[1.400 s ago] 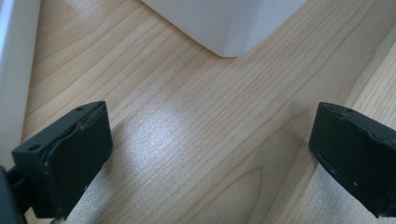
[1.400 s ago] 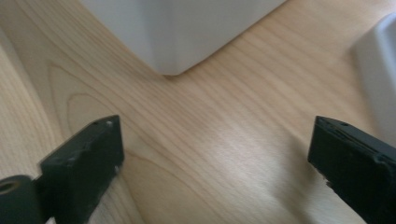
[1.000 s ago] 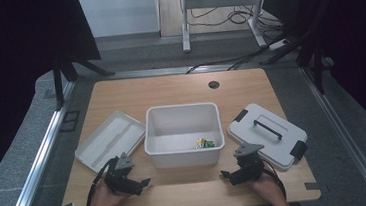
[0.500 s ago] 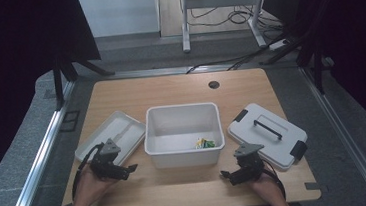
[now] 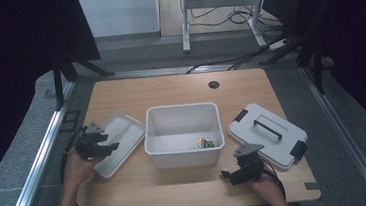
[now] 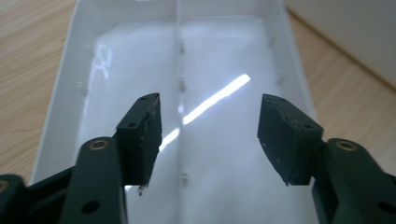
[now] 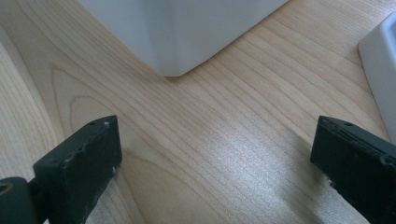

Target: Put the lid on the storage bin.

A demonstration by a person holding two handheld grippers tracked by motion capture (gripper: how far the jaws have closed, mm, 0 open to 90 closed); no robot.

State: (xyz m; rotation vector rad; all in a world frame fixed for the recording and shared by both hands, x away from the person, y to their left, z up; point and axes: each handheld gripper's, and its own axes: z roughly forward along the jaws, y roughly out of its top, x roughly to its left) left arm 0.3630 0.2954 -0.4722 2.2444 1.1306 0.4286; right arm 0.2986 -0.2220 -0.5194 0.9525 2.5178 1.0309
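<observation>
- Left gripper (image 6: 209,140): jaws stand apart with a clear gap, and they have just been closing. Nothing sits between the pads; neither pad presses on anything.
- Below the gap, in the left gripper view, lies the white tray (image 6: 70,84). A raised ridge runs down its middle and splits it into two long compartments. The ridge passes between the two jaws, nearer the left one.
- In the high view the left gripper (image 5: 105,148) hangs over the tray's (image 5: 123,126) near-left end, at about 9 o'clock from the table's (image 5: 169,86) centre. The left hand (image 5: 76,167) holds it from the 7 o'clock side.
- Whether the jaws touch the tray floor: cannot tell.
- Right gripper (image 7: 212,158): jaws wide apart, nothing between them, bare wood of the table under the gap.
- At 12 o'clock in the right gripper view stands a rounded corner of the white bin (image 7: 177,32); at 3 o'clock, the edge of the white lid (image 7: 380,65).
- In the high view the right gripper (image 5: 232,175) rests at about 5 o'clock on the table, near the front edge, apart from the bin (image 5: 185,153) and just beside the lid (image 5: 254,142).
- The bin sits at the centre, the tray just beside it at 9 o'clock, the lid with its dark handle at 3 o'clock.
- A small yellow-green thing (image 5: 204,143) lies in the bin's near-right corner; too small to identify.
</observation>
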